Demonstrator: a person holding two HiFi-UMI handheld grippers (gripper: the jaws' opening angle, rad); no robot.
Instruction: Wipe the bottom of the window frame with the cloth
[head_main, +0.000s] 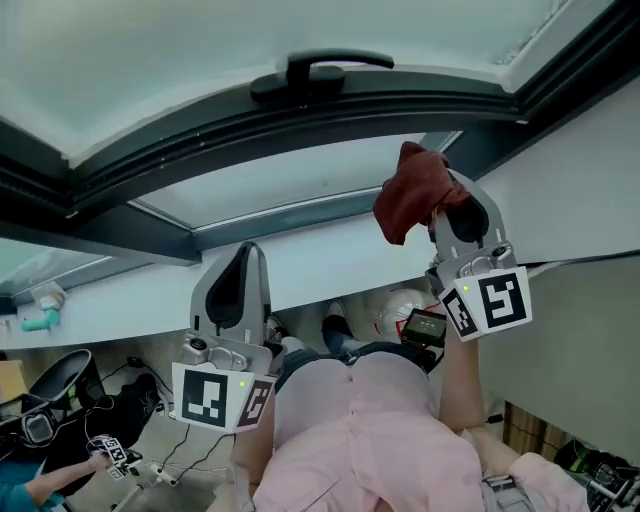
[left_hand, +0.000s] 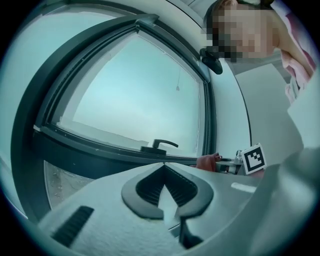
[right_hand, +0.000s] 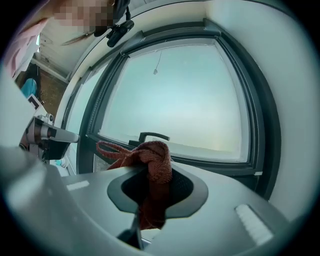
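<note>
The cloth (right_hand: 152, 165) looks coarse-knit, the window frame (head_main: 200, 145) smooth and matt.

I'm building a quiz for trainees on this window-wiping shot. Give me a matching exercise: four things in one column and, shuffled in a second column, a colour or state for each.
Column one
1. bunched knitted cloth
2. lever-shaped window handle
3. grey left gripper
4. grey right gripper

Column two
A. shut, nothing between the jaws
B. black
C. reddish-brown
D. shut on the cloth

Pairs: 1-C, 2-B, 3-A, 4-D.
</note>
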